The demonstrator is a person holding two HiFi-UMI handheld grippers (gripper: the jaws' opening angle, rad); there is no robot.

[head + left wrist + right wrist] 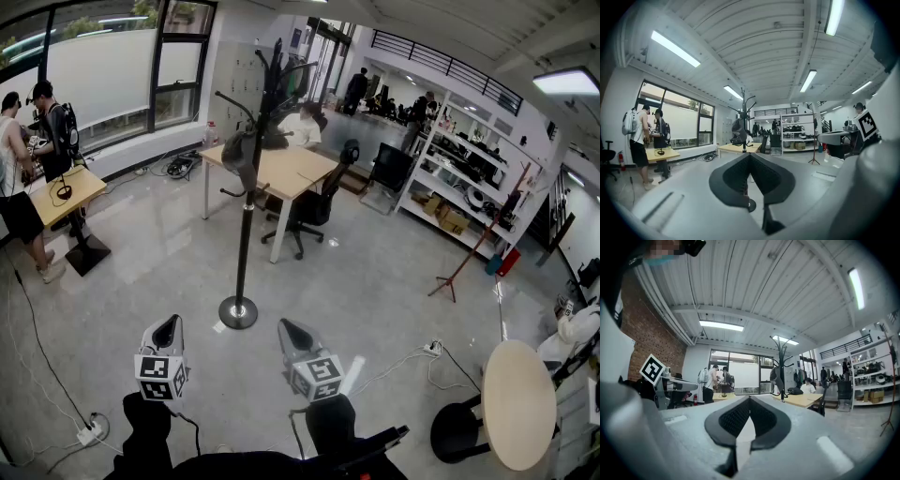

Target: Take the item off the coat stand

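Fingers of the left gripper (750,155) are pressed together on nothing, and those of the right gripper (750,398) likewise meet at their tips, empty. Both point level toward the tall black metal coat stand (246,234), well apart from them across the pale glossy floor (375,291). The dark grey, slack-looking item (242,155), perhaps a bag or garment, hangs from a hook partway up the pole. It is probably light and soft and would sag. Pinching its upper fold near the hook and lifting it off seems safest, lest the slim stand tip.
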